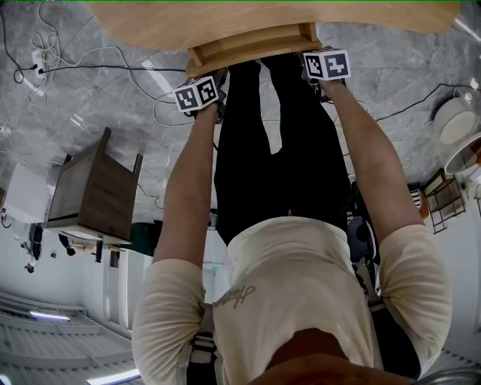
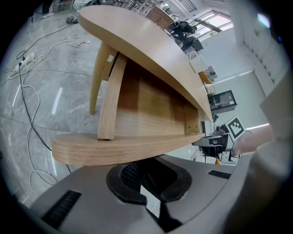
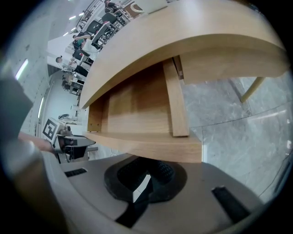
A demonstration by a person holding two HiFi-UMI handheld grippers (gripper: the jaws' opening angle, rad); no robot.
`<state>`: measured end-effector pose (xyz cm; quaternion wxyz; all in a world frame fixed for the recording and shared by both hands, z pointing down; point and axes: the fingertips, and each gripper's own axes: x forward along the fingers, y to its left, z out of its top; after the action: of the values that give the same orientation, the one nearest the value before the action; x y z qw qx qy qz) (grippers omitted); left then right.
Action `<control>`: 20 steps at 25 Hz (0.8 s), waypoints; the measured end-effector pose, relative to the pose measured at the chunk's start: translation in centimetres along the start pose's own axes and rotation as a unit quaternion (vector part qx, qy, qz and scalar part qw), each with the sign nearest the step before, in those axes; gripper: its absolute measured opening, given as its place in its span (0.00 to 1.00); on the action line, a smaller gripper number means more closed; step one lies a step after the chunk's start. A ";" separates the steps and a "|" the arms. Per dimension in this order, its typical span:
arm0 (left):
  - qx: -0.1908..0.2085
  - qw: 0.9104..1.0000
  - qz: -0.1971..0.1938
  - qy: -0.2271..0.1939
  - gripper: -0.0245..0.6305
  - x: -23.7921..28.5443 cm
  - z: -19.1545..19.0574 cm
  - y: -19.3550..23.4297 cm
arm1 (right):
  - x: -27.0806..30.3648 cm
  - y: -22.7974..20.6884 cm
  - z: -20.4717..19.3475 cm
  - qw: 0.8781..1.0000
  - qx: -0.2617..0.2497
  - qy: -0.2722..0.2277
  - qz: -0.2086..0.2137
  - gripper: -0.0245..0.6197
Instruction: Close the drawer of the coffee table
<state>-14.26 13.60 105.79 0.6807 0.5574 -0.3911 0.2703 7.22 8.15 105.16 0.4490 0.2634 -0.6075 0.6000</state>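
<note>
Both grippers at the front of the open drawer

The left gripper (image 2: 149, 176) has its black jaws together with nothing between them, and its tips are just at the curved front of the light wooden drawer (image 2: 120, 151). The right gripper (image 3: 145, 177) is the same: jaws together, empty, just at the same front board near its other end. I cannot tell if the tips really touch the wood. The drawer stands out from under the rounded top of the light wooden coffee table (image 1: 225, 19), toward the person, and its inside is open to see. Beyond lies the grey marble-pattern floor (image 1: 90, 98) with thin white cables (image 1: 113, 53), and a dark brown wooden cabinet (image 1: 101, 195) stands well apart, on the left.
</note>
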 end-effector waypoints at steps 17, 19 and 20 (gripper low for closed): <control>0.000 1.000 -0.010 0.006 0.04 0.0 1.2 0.1 | 0.1 0.2 1.4 1.000 -0.002 -0.002 0.003 0.03; 0.001 1.000 -0.008 0.004 0.04 0.0 1.6 0.0 | 0.0 0.2 1.7 1.000 -0.003 -0.002 0.004 0.03; 0.001 1.000 -0.007 0.003 0.04 0.0 1.8 -0.1 | 0.0 0.2 1.9 1.000 -0.004 -0.003 0.005 0.03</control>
<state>-14.63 11.81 105.92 0.6829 0.5602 -0.3852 0.2674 6.65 6.30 105.31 0.4454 0.2608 -0.6123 0.5989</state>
